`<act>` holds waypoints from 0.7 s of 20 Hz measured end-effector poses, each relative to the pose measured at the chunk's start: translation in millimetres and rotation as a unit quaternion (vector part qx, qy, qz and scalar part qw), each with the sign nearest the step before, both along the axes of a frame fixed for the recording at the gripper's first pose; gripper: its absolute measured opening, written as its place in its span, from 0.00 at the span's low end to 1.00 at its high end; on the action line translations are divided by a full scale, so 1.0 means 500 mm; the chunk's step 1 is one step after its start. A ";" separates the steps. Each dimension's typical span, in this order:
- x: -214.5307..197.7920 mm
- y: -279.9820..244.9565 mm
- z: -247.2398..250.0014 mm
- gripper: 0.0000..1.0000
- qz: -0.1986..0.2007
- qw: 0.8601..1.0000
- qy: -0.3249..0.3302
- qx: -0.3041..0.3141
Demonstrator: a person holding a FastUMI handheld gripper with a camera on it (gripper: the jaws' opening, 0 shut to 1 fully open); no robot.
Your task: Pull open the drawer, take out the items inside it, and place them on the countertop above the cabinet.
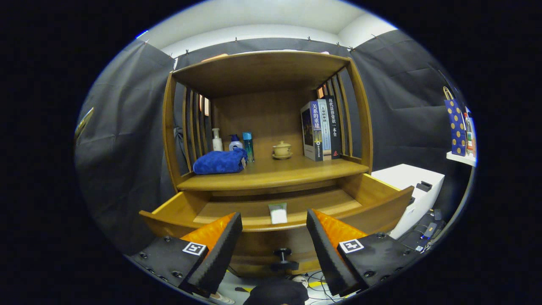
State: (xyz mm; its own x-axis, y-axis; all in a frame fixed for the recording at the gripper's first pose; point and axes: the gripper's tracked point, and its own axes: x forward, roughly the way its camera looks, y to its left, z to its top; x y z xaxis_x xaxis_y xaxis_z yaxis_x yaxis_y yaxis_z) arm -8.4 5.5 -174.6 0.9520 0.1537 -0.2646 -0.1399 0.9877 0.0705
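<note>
Between the spread fingers of the gripper (274, 231), wide apart and holding nothing: the front wall of the pulled-out drawer (381, 212), its dark knob (283, 253) lower down. Just beyond that wall, on the drawer floor, one small white packet (278, 213), not yet lifted. Above it the countertop (292, 168), already carrying a blue cloth (220, 162), three bottles (234, 143), a lidded cup (282, 149) and books (320, 129). Possible trouble, as a judgement: flat packet hard to pinch, fingertips scraping the drawer floor; or, on lifting, a knock against the countertop edge overhanging the drawer.
</note>
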 end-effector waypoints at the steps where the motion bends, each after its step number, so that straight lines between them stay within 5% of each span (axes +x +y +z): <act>1: 0.016 -0.001 0.011 0.98 -0.001 1.000 -0.002 0.000; 8: 0.132 0.008 0.021 0.97 -0.007 0.999 0.045 -0.029; 14: 0.196 0.056 -0.073 0.97 0.031 0.983 0.178 -0.040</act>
State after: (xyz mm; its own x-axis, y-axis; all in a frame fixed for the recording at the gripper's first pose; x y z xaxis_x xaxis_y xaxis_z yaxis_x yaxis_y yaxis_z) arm 89.8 33.3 -210.9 0.7869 0.1731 -0.5923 -0.1803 0.9825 0.0476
